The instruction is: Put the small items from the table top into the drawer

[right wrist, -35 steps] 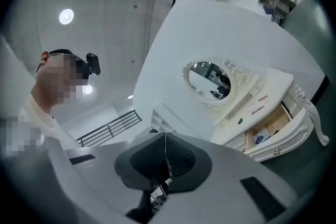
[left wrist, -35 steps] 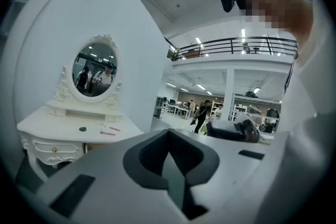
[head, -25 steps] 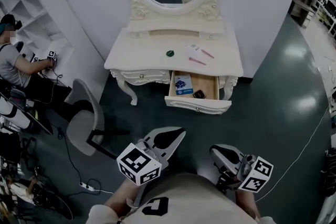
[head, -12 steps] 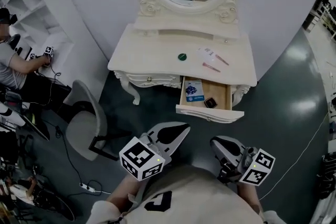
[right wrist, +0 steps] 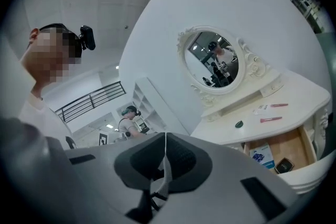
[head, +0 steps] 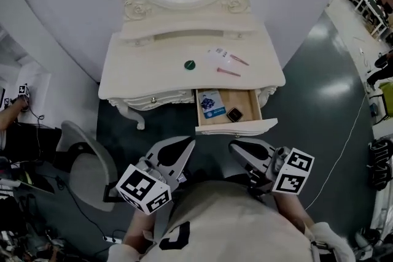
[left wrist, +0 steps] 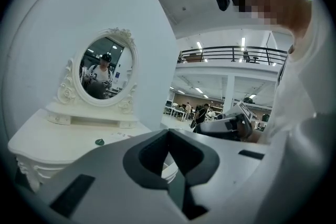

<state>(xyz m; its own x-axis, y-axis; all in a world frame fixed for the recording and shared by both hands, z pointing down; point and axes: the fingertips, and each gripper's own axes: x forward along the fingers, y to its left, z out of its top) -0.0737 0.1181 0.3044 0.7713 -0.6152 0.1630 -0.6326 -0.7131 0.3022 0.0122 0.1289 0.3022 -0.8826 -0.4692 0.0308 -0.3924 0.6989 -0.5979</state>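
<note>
We held the left gripper (head: 188,143) and right gripper (head: 234,146) closed and empty, short of the open drawer (head: 236,127). The green disc (head: 190,64) and pink sticks (head: 228,72) lay on the table top (head: 141,70) — light, thin, probably slippery, so we judged a pinch across their edges best.

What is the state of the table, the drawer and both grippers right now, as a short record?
table top: green round item, white packet, pink stick, second pink stick
drawer: open, holds a blue-and-white packet and a small black item
left gripper: shut, empty, short of the drawer
right gripper: shut, empty, short of the drawer
left to stow: four items
</note>
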